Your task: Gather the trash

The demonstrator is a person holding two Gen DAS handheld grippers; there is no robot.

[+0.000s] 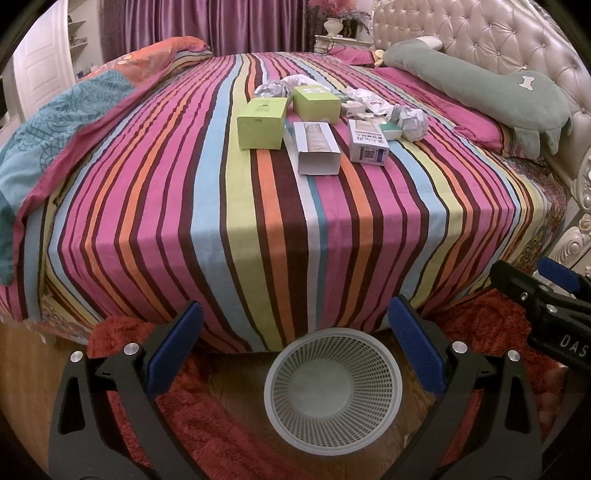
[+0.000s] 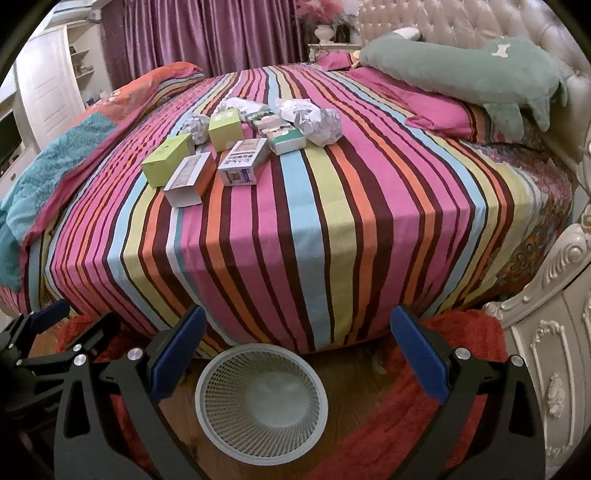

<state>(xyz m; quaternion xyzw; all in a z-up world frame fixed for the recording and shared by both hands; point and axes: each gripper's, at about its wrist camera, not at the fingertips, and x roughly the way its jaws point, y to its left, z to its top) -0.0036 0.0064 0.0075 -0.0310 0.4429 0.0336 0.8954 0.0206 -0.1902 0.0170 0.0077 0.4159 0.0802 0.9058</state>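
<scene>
While both grippers are hanging low in front of the bed, the left gripper (image 1: 295, 350) is showing its blue-padded fingers (image 1: 177, 347) spread wide at the bottom of its own view, with nothing between them. The right gripper (image 2: 299, 354) is likewise holding its fingers (image 2: 421, 358) wide apart and empty at the bottom of the right wrist view.

A white mesh basket (image 1: 388, 354) is standing upright on the wooden floor, sitting at the bottom centre of the left view, framed between the spread fingers. It is looking empty inside. A red shaggy rug (image 1: 476, 314) is lying around it on both sides.

The trash is sitting in a loose cluster on the striped bedsheet (image 1: 221, 192), in the upper middle of the left view. Two green boxes (image 1: 262, 123) are lying near each other at the left of the cluster. A white box (image 1: 317, 147) is lying just right of the nearer green one, its open end facing the camera. A small printed box (image 1: 368, 142) is resting well to its right. Crumpled paper balls (image 1: 412, 122) are lying behind and right of the boxes.

A green plush pillow (image 1: 480, 81) is stretching along the padded headboard (image 1: 480, 33) at the upper right. A folded quilt (image 1: 74, 110) is bunching at the left edge, and purple curtains (image 1: 240, 22) are hanging across the top.
</scene>
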